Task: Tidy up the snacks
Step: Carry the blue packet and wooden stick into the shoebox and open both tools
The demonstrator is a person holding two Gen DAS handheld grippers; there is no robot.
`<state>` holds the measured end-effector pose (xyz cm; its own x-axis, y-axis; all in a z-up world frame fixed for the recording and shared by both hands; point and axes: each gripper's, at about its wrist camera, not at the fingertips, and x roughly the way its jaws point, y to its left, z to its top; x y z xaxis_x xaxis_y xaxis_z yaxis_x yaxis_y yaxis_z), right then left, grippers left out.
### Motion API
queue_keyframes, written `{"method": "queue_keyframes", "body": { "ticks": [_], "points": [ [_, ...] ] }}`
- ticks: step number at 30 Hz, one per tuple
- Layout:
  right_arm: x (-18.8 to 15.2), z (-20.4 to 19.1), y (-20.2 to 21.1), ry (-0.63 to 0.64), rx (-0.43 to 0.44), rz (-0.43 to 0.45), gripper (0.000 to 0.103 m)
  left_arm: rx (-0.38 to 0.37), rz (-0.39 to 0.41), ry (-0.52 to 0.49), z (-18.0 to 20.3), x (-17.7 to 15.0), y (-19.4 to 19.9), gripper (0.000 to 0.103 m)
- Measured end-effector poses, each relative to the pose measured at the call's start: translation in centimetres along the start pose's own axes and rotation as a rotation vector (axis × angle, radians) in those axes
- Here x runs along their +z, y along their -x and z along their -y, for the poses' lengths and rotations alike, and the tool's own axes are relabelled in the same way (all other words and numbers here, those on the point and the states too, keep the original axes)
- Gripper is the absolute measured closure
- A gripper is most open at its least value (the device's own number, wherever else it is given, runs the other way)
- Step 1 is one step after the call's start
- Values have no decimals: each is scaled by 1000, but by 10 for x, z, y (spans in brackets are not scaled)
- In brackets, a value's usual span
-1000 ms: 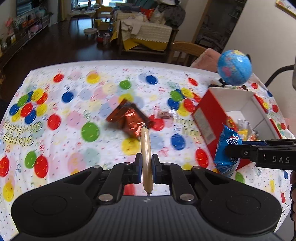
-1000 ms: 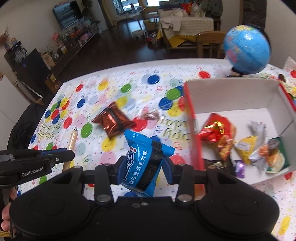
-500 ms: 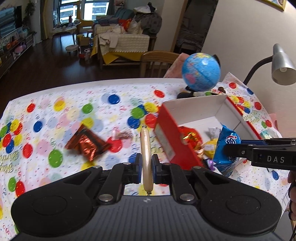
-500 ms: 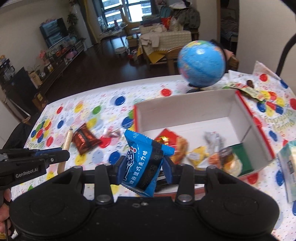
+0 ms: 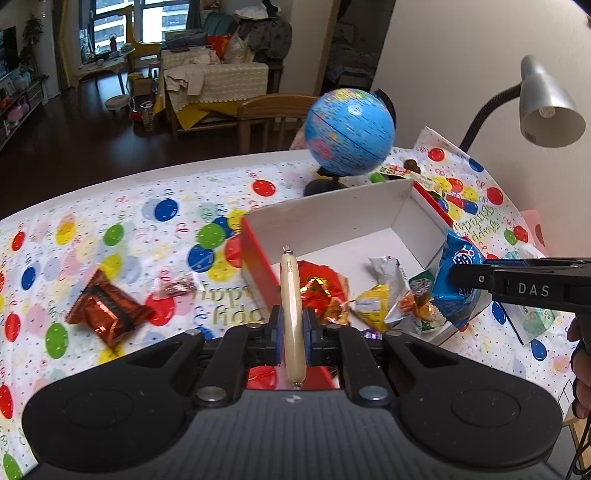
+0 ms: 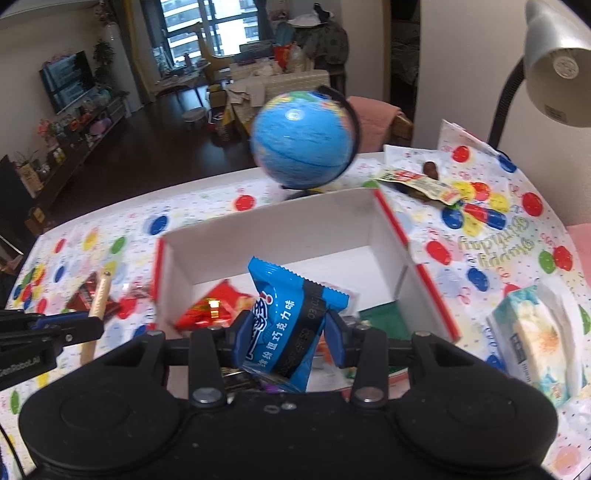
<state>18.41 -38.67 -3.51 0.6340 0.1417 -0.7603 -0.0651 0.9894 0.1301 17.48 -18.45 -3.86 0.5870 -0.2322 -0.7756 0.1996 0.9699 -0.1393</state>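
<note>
**Two grippers hold snacks over a box**

A worktop (image 5: 110, 206) in a balloon-print cloth carries a red-and-white box (image 6: 295, 229) of snacks. Above it, the right gripper (image 6: 284, 328) clamps a blue packet (image 6: 291, 314); the left gripper (image 5: 292, 325) pinches a pale sausage stick (image 5: 291, 295). A copper wrapper (image 5: 103, 310) lies outside the box.

dark wood floor (image 5: 74, 147), window (image 5: 122, 22) at back, chair (image 5: 273, 110), desk lamp (image 5: 546, 107) rt

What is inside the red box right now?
Inside the red box: a red-gold packet, a yellow packet, a silver wrapper and a green packet. The near corner is hidden behind the right gripper and its blue packet.
</note>
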Motion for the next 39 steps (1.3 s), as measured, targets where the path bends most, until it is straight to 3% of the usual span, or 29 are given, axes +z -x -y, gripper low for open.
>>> {"method": "queue_keyframes", "body": {
  "ticks": [15, 35, 39],
  "points": [
    [4, 55, -39, -33, -81, -41, 63, -33, -78, -49, 45, 10, -55, 92],
    [-9, 69, -75, -53, -75, -120, 60, 8, -198, -104, 59, -2, -112, 92],
    [-10, 67, -72, -64, -67, -115, 54, 11, -203, -107, 60, -3, -112, 92]
  ]
}}
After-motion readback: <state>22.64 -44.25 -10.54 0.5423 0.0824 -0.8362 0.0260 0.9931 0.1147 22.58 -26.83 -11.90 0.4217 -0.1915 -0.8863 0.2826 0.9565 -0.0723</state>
